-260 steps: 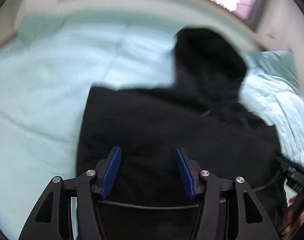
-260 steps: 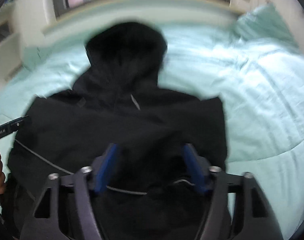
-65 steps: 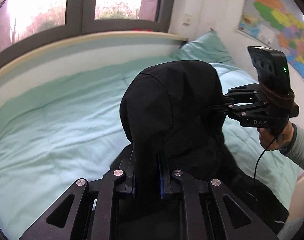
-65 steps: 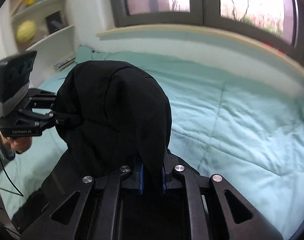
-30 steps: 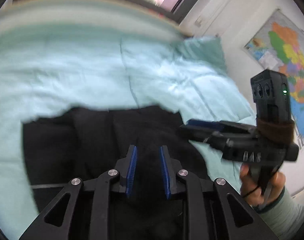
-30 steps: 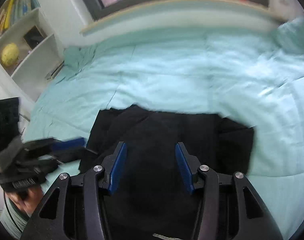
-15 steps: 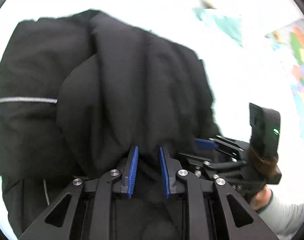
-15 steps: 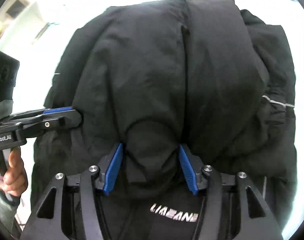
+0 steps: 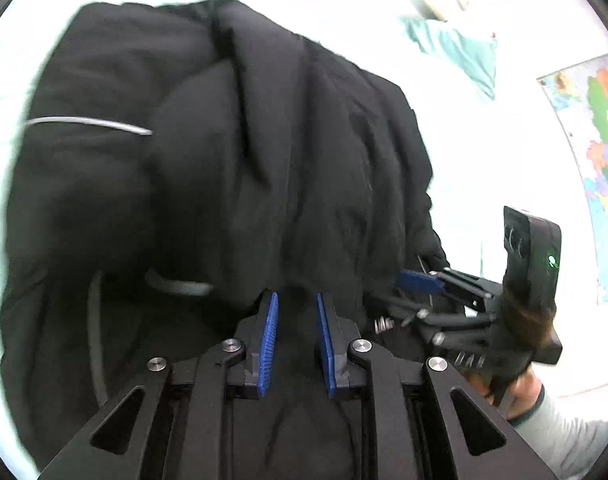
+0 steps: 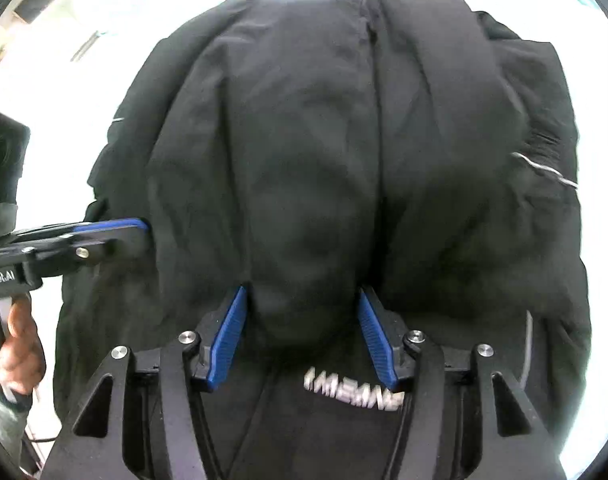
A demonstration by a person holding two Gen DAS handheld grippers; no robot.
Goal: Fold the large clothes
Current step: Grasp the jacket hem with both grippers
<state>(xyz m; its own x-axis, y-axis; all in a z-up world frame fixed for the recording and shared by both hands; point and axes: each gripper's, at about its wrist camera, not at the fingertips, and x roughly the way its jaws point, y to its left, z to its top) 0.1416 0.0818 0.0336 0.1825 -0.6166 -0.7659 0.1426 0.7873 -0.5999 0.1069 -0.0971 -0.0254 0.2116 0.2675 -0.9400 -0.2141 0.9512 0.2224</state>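
1. The black jacket, with its hood held up off the bed two seconds ago, is now lying folded on the bed, hood laid over the body.
2. The left hand-held gripper is parting narrowly, releasing; the right hand-held gripper is gaping wide, holding nothing.
3. The jacket's long axis is running away from both cameras.

— How many garments?
— One black jacket, folded over itself.
— Grippers?
— Two: the left gripper and the right gripper, each with two blue pads.
— Anything else to count?
— One map on the wall, one green pillow, two white cords on the jacket.
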